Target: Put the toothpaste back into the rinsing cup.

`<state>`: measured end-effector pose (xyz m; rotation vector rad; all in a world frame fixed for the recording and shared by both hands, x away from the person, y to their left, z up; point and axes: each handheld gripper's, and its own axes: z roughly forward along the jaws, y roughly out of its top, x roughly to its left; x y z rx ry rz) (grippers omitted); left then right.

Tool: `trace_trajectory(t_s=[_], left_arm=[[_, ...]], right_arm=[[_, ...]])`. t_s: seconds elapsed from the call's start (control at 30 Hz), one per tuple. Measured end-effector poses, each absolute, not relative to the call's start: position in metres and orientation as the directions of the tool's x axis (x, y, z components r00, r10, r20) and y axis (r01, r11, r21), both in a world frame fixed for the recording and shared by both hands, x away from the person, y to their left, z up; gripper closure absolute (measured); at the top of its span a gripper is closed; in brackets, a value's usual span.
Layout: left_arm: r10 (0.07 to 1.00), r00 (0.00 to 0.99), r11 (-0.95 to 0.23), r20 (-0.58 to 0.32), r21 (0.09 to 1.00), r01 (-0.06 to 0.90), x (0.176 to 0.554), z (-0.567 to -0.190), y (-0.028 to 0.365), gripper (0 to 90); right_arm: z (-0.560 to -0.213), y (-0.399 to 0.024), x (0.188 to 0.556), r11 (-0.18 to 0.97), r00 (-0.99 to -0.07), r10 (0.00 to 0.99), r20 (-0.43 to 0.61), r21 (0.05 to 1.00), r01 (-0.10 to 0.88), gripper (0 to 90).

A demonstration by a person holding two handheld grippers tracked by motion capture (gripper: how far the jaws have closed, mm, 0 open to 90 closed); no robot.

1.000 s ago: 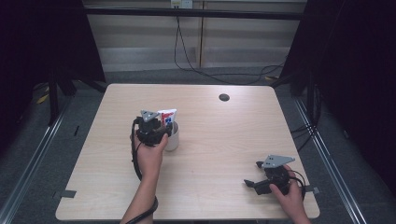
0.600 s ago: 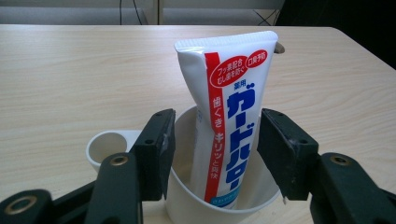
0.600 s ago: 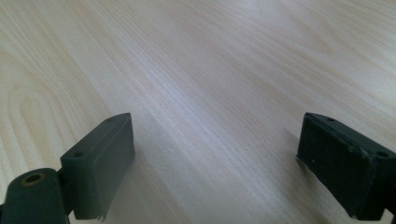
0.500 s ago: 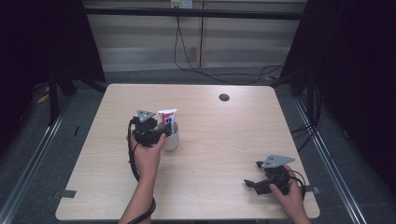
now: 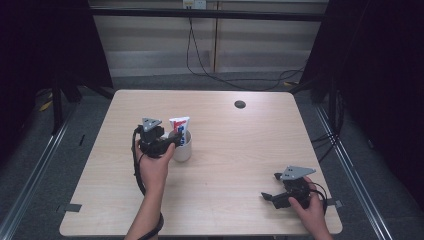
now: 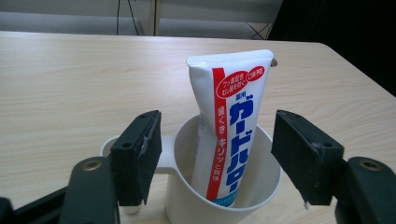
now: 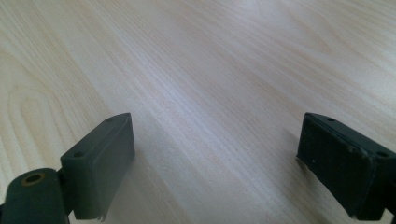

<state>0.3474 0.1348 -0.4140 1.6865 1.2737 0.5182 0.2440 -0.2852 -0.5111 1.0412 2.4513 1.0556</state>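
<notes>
Toothpaste tube stands upright in the white cup, cap end down and crimped end up, leaning against the cup's far wall. The cup sits left of the middle of the bench. The left tool has just been spreading its jaws, and they now stand apart on either side of the cup, pressing on nothing; the tube rises between them, free. A moment ago that tool was tight up against the tube, so I take it the tube has been let go and the drop into the cup is done. The right tool rests near the front right corner of the bench, jaws wide apart over bare wood.
</notes>
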Motion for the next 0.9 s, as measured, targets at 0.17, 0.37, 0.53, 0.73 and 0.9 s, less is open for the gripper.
trace_trajectory(t_s=[0.17, 0.37, 0.53, 0.73, 0.9], left_arm=[[0.905, 0.379, -0.027, -0.192, 0.865, 0.502, 0.347, -0.414, 0.139, 28.9], [0.899, 0.39, -0.023, -0.201, 0.866, 0.499, 0.346, -0.417, 0.144, 24.5], [0.899, 0.387, -0.023, -0.203, 0.863, 0.505, 0.344, -0.419, 0.148, 23.2], [0.901, 0.388, -0.031, -0.194, 0.864, 0.503, 0.341, -0.421, 0.153, 21.9], [0.9, 0.388, -0.027, -0.199, 0.864, 0.504, 0.339, -0.423, 0.158, 20.8]], right_arm=[[-0.511, -0.285, 0.244, 0.475, -0.703, 0.711, 0.029, 0.718, 0.51, 10.4], [-0.511, -0.285, 0.244, 0.475, -0.703, 0.711, 0.029, 0.718, 0.509, 10.4], [-0.511, -0.285, 0.244, 0.475, -0.704, 0.71, 0.029, 0.718, 0.509, 10.4], [-0.511, -0.285, 0.244, 0.474, -0.703, 0.711, 0.029, 0.718, 0.509, 10.5], [-0.511, -0.285, 0.244, 0.474, -0.703, 0.711, 0.029, 0.718, 0.51, 10.5]])
